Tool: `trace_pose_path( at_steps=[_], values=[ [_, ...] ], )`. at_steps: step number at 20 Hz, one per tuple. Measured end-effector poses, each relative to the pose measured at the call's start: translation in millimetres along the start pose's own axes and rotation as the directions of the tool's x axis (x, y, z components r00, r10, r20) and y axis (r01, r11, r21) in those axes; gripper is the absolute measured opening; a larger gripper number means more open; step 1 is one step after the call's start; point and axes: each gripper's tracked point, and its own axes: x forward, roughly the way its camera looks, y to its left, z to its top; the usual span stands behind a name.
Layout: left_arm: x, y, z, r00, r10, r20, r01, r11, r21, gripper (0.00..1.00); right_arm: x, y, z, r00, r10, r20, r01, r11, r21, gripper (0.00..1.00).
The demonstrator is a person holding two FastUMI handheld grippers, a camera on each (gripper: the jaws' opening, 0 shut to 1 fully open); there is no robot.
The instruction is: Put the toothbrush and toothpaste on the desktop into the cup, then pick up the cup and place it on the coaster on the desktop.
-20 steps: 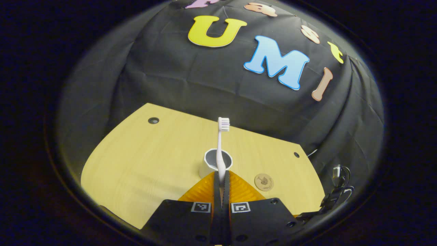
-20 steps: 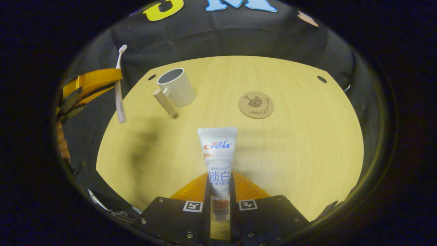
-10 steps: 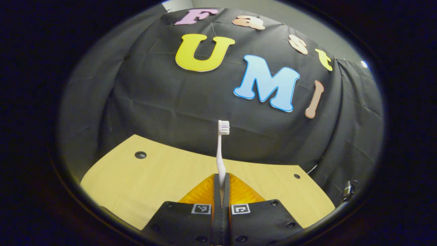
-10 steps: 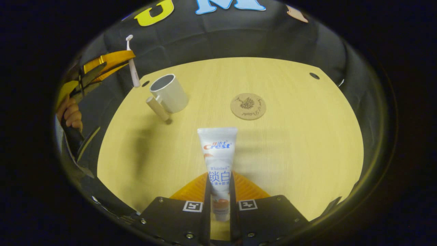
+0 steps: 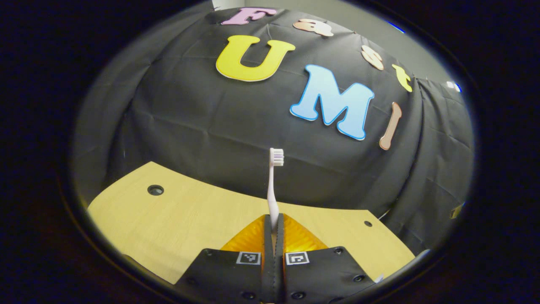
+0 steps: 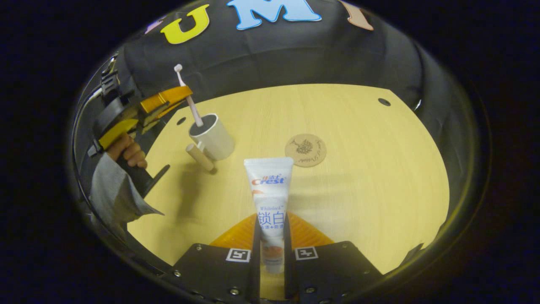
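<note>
Two grippers are each closed on one item. In the left gripper view, the left gripper (image 5: 274,230) has its fingers pressed nearly together on the lower handle of the toothbrush (image 5: 273,185), which stands upright with the bristle head at the top, against the booth wall. The desk (image 5: 181,215) lies below.

In the right gripper view, the right gripper (image 6: 272,236) has its fingers narrowly parted around the toothpaste (image 6: 270,198), both pressing on the tube's lower body; the cap end sits between the fingers and the flat crimped end points forward, above the desk (image 6: 371,177).

The same view shows the left gripper (image 6: 168,98) at the far left, held by a hand (image 6: 124,150) in a grey sleeve (image 6: 112,194). Its toothbrush (image 6: 188,96) is tilted, lower end at the mouth of the cup (image 6: 213,137); whether the end touches the cup cannot be told. The cup stands upright on the desk, its handle toward the camera. The coaster (image 6: 305,150) lies flat to the right of the cup, apart from it and bare.
</note>
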Motion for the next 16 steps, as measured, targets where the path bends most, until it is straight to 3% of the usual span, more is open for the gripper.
trace_pose_path(
  at_steps=[8, 9, 11, 13, 14, 15, 16],
  values=[
    [12, 17, -44, 0.998, 0.021, -0.057, -0.018, 0.998, 0.054, 0.07, 5, 17, 24, 0.999, 0.021, 0.034, -0.020, 1.000, -0.016, 0.23],
    [12, 20, -48, 0.998, 0.028, -0.064, -0.025, 0.998, 0.058, 0.02, 6, 19, 26, 0.999, 0.023, 0.037, -0.022, 1.000, -0.020, 0.23],
    [13, 23, -55, 0.996, 0.041, -0.080, -0.036, 0.998, 0.061, 0.13, 8, 23, 34, 0.998, 0.026, 0.049, -0.025, 0.999, -0.025, 0.23],
    [11, 25, -55, 0.995, 0.035, -0.089, -0.031, 0.999, 0.043, 0.13, 9, 28, 44, 0.997, 0.031, 0.069, -0.028, 0.999, -0.031, 0.23],
    [9, 22, -55, 0.996, 0.021, -0.089, -0.018, 0.999, 0.032, 0.18, 9, 30, 49, 0.996, 0.032, 0.078, -0.030, 0.999, -0.035, 0.23],
    [8, 23, -53, 0.996, 0.024, -0.088, -0.021, 0.999, 0.030, 0.32, 9, 32, 53, 0.996, 0.034, 0.084, -0.031, 0.999, -0.039, 0.23],
    [6, 24, -54, 0.996, 0.019, -0.092, -0.017, 1.000, 0.027, 0.36, 11, 33, 57, 0.995, 0.036, 0.091, -0.032, 0.999, -0.044, 0.27]
  ],
)
